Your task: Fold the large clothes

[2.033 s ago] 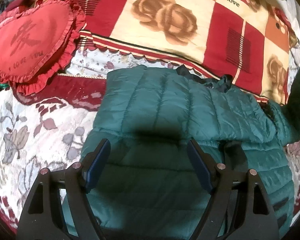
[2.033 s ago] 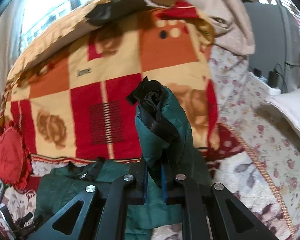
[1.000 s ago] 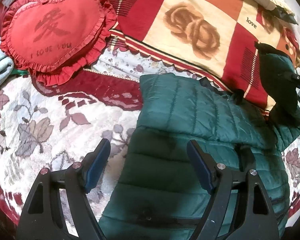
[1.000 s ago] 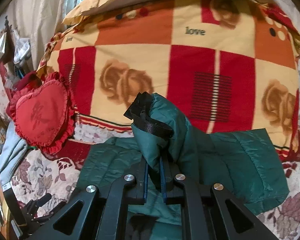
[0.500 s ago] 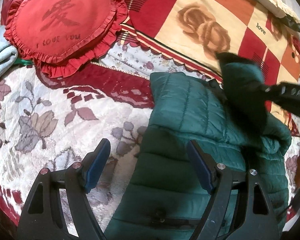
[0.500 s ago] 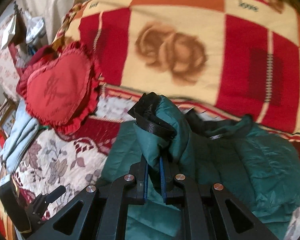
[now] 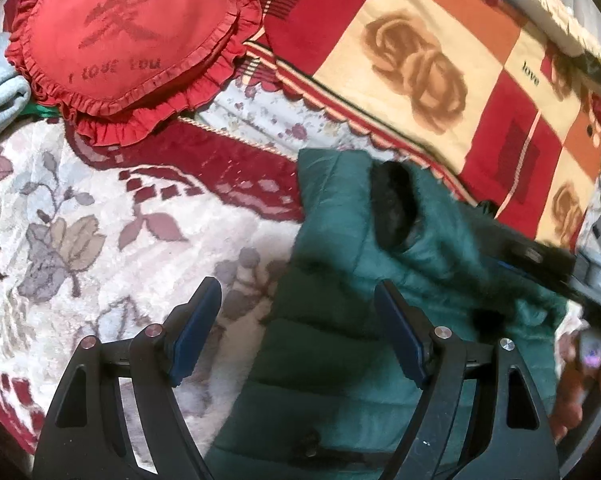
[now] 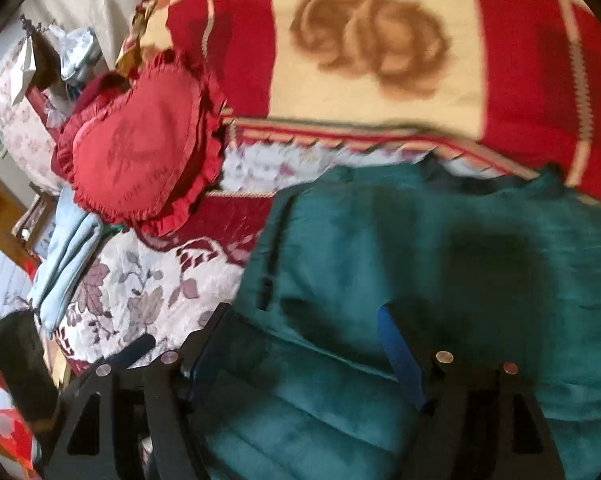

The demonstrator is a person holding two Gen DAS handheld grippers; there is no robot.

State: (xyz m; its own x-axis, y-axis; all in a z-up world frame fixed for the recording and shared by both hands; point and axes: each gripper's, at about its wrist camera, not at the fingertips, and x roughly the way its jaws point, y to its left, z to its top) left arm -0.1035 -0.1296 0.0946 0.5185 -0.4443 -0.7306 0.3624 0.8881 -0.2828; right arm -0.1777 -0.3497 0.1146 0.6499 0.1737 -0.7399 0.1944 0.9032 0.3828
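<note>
A dark green quilted puffer jacket [image 7: 340, 308] lies on the bed. In the left wrist view its sleeve with a black cuff [image 7: 396, 204] lies folded across its upper body. It also fills the right wrist view [image 8: 440, 264], blurred. My left gripper [image 7: 298, 320] is open and empty, low over the jacket's left edge. My right gripper [image 8: 304, 344] is open and empty just above the jacket; its body shows at the right of the left wrist view [image 7: 540, 256].
A red heart-shaped ruffled cushion [image 7: 128, 40] lies at the back left. A red, cream and orange rose-patterned blanket [image 7: 440, 52] is heaped behind the jacket. The floral bedspread [image 7: 80, 240] lies to the left. Folded pale blue cloth [image 8: 68, 256] sits beside the cushion.
My right gripper carried the sleeve leftward across the jacket, then opened and let it go. The sleeve now lies on the jacket body. My left gripper drifted left and stayed open.
</note>
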